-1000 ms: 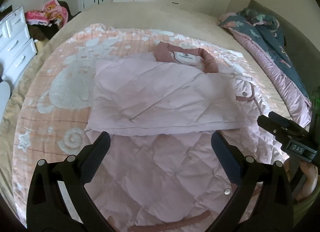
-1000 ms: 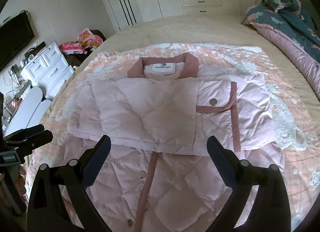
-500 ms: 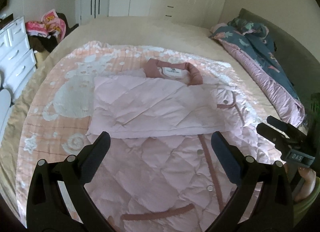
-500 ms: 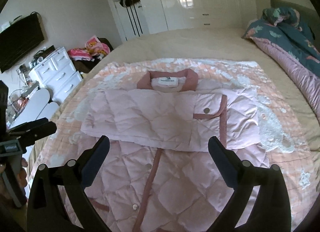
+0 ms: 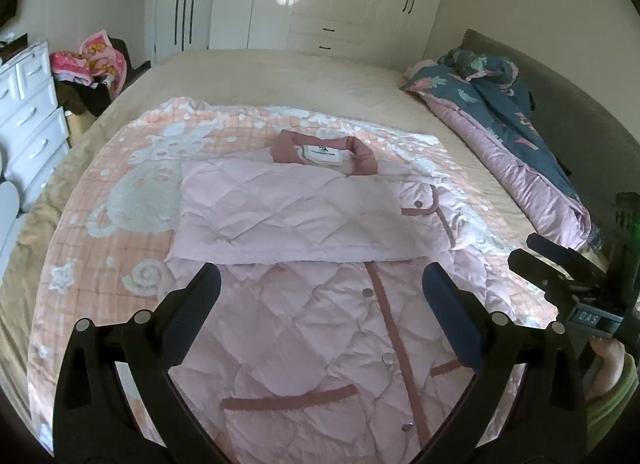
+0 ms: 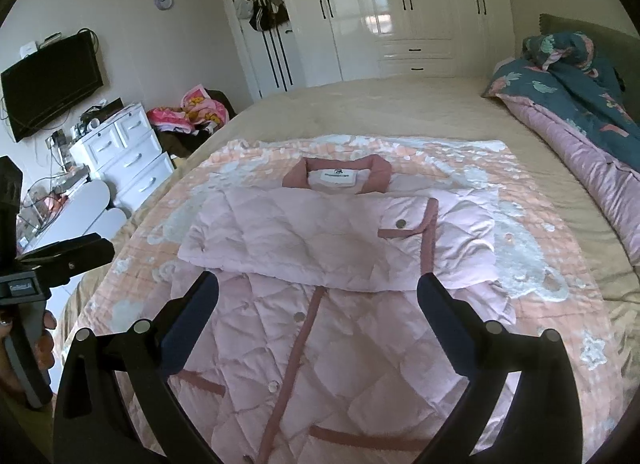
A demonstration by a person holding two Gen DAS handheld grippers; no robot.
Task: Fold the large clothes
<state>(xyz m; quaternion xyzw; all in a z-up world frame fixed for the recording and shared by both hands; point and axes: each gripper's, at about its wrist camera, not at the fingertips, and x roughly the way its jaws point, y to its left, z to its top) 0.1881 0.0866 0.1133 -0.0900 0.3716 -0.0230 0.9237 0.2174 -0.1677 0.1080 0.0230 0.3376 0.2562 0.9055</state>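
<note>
A pale pink quilted coat (image 5: 304, 328) with darker pink trim lies flat on the bed, collar at the far end. Both sleeves are folded across its chest (image 5: 296, 216). It also shows in the right wrist view (image 6: 320, 336). My left gripper (image 5: 320, 292) is open and empty, held above the coat's lower part. My right gripper (image 6: 318, 292) is open and empty too, above the coat's lower part. Each gripper shows at the edge of the other's view: the right one (image 5: 560, 268) and the left one (image 6: 68, 256).
The coat rests on a peach patterned blanket (image 5: 132, 200) over a beige bed (image 6: 400, 104). A rolled dark floral duvet (image 5: 504, 112) lies along the right side. White drawers (image 6: 128, 152) stand to the left, wardrobes (image 6: 380, 12) behind.
Both grippers have pulled back and up from the coat, so more of its lower part and the room shows. The coat has not moved.
</note>
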